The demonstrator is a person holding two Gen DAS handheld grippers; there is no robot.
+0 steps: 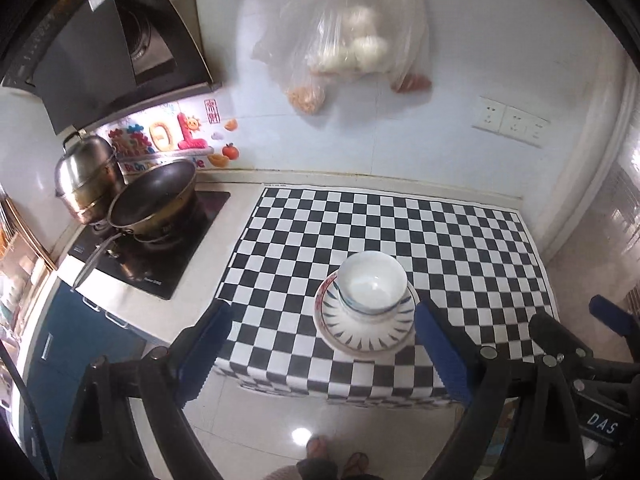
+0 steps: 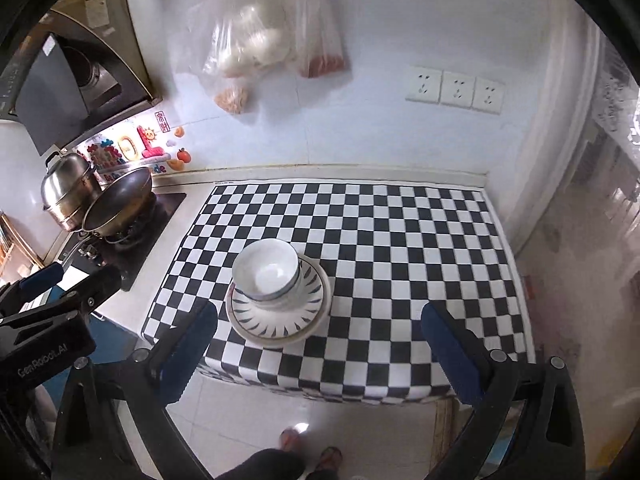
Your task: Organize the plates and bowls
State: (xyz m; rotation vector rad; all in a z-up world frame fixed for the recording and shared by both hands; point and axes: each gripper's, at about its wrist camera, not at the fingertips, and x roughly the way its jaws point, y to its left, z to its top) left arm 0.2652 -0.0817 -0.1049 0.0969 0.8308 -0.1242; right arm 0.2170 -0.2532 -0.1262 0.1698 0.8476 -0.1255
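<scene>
A white bowl (image 1: pixel 373 282) with a blue rim line stands in a stack of plates (image 1: pixel 362 338); the top plate has dark dashes around its border. The stack rests near the front edge of the checkered mat (image 1: pixel 400 224). My left gripper (image 1: pixel 322 334) is open and empty, held above and in front of the stack, its blue pads (image 1: pixel 204 344) wide apart. In the right wrist view the same bowl (image 2: pixel 267 272) and plates (image 2: pixel 276 320) lie ahead. My right gripper (image 2: pixel 320 338) is open and empty too, clear of the dishes.
A wok (image 1: pixel 154 196) and a steel pot (image 1: pixel 86 174) sit on the stove at the left. Plastic bags of food (image 1: pixel 344 44) hang on the wall above. Wall sockets (image 2: pixel 456 89) are at the right. The person's feet (image 2: pixel 312 450) stand on the tiled floor below the counter.
</scene>
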